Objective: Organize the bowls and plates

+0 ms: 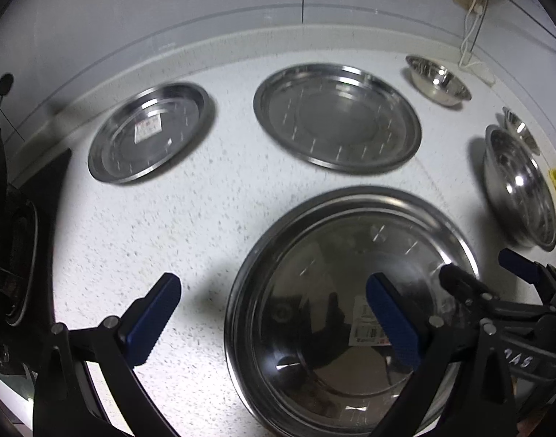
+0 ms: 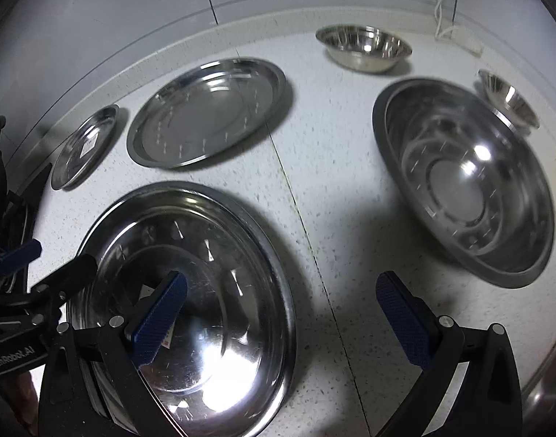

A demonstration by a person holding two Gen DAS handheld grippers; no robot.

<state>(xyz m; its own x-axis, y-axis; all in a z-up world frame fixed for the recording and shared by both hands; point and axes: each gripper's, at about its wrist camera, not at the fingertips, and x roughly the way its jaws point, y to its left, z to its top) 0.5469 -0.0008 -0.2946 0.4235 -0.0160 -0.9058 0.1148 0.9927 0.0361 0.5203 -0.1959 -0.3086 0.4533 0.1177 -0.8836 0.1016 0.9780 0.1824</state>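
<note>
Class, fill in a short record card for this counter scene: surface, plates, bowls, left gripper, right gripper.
surface: white speckled counter
plates: large plate nearest; medium plate and small plate behind it, all lying apart
bowls: large bowl, medium bowl, small bowl, none nested
left gripper: open, empty, over the large plate's left rim
right gripper: open, empty, over the large plate's right rim

Speckled white counter (image 1: pixel 205 218); steel plates (image 1: pixel 338 118), bowls (image 2: pixel 467 178).

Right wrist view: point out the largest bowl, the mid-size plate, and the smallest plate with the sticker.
largest bowl (image 2: pixel 456 185), right wrist view, flat inner bottom.
mid-size plate (image 2: pixel 208 113), right wrist view, centre of its face.
smallest plate (image 2: pixel 86 145), right wrist view, on the sticker.
</note>
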